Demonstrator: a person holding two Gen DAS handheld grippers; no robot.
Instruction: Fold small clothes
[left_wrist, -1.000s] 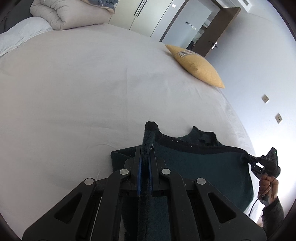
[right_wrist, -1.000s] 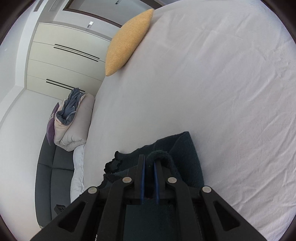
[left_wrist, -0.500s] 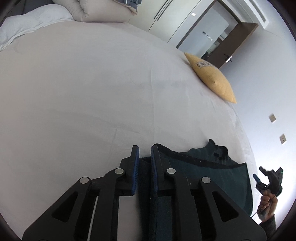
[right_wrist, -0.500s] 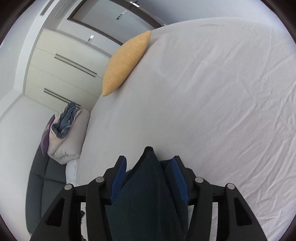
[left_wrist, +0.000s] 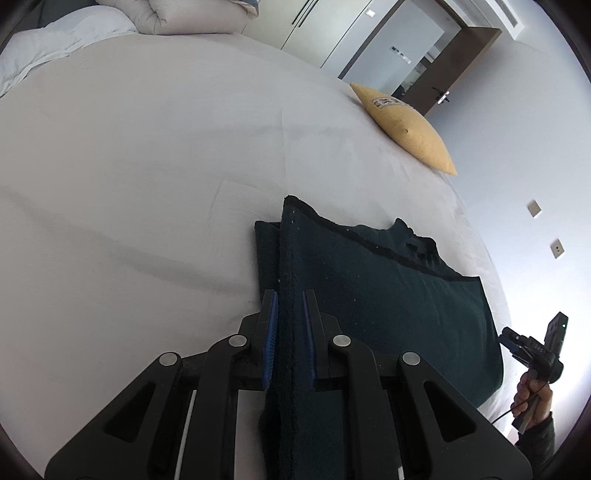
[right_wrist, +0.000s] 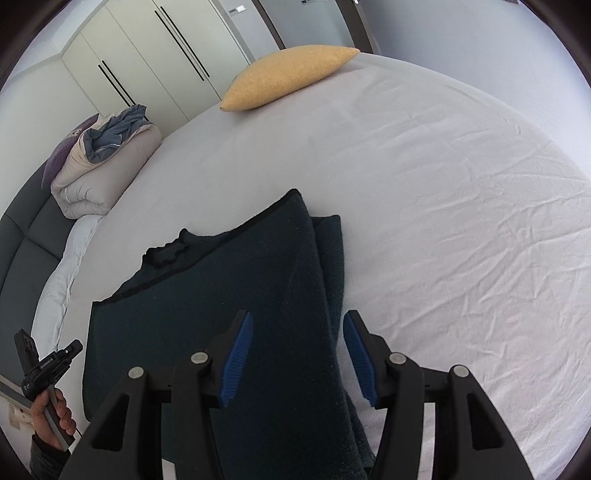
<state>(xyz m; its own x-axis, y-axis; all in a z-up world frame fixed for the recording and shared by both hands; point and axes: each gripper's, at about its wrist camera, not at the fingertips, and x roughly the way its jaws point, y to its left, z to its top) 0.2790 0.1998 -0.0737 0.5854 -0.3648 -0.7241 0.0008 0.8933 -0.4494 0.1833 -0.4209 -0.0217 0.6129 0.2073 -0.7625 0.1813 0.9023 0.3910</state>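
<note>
**Q:** Where is the garment (left_wrist: 388, 295), and what state is it in?

**A:** It is a dark green knit lying on the bed (left_wrist: 147, 166) near its edge. It is doubled over, with the upper layer set slightly in from the lower. The collar (left_wrist: 413, 236) shows along the far edge.

**Q:** State of the tongs?

**A:** Both have just been opening. The left tongs (left_wrist: 290, 343) stand narrowly apart with the side edge of the garment running between the pads, and no pinch is evident. The right tongs (right_wrist: 297, 354) are wide apart, with cloth between the pads but not pressed by them.

**Q:** How should the knit handle?

**A:** Probably light, soft and limp. It should drape and sag from any single hold. The fuzzy surface suggests good friction against the ribbed pads.

**Q:** Where should it be held?

**A:** At the two corners of one edge, one in each pair of tongs, pinching through both layers so that they travel together. A hold in the middle of the cloth would likely bunch it.
</note>
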